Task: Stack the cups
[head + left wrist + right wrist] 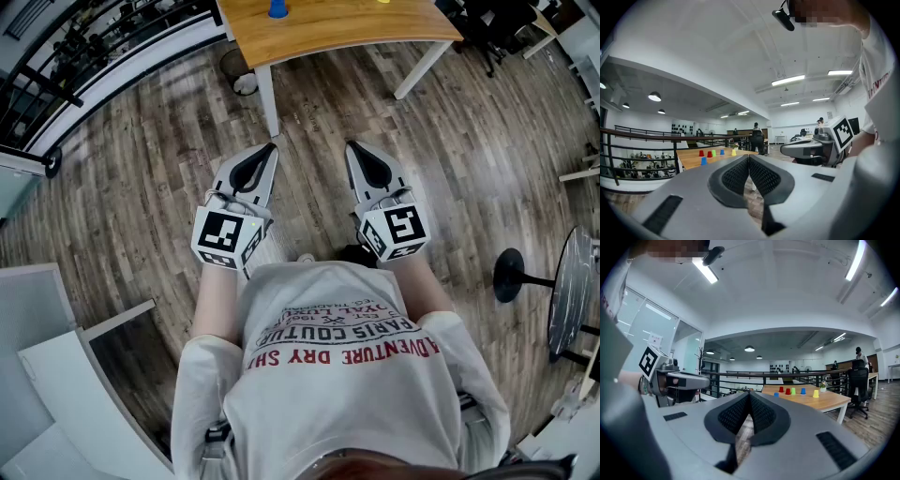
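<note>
Several small cups stand far ahead on a wooden table: a blue cup shows in the head view. In the left gripper view I see red cups, a green cup, blue cups and a yellow cup. The right gripper view shows the same row, with red, green, blue and yellow cups. My left gripper and right gripper are held side by side over the floor, well short of the table. Both are shut and hold nothing.
Wood-plank floor lies between me and the table, whose white legs stand ahead. A black railing runs along the left. A round stool base and a small table stand at the right. White furniture is at the lower left.
</note>
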Motion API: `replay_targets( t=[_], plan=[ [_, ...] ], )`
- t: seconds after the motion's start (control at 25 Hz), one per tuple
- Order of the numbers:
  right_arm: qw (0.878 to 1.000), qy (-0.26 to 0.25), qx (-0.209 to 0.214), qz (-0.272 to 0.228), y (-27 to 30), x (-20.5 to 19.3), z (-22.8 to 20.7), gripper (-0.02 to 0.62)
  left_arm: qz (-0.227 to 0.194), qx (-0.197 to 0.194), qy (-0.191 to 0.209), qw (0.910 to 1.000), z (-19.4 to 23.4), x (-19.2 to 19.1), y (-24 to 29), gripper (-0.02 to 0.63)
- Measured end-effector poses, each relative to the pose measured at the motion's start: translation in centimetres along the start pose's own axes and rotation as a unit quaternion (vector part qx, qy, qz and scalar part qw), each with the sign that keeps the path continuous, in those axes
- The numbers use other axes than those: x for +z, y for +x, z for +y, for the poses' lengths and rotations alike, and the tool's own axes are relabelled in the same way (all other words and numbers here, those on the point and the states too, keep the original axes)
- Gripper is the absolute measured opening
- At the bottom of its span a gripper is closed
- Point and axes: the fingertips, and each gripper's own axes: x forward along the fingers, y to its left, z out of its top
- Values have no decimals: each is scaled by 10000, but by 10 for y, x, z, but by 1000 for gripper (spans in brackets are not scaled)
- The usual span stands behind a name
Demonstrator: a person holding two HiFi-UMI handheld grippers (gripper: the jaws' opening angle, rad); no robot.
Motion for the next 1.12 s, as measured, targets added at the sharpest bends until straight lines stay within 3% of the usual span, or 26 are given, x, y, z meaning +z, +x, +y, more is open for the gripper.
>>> replay_targets(
  t=[0.6,0.64,0.72,1.12],
  plan=[
    [9998,132,-86,-98,8,-1,-14,35,124,82,-166,9998,11,-5,10,17],
    [9999,126,-95,-34,10,-1,-17,66,135,85,-188,9997,12,-4,12,17],
    [9999,148,-61,59,15,-1,-23,207,153,82,-220,9996,12,-3,16,17],
    [9993,301,195,119,52,-8,-75,212,284,363,-219,9987,22,-10,62,17]
  ],
)
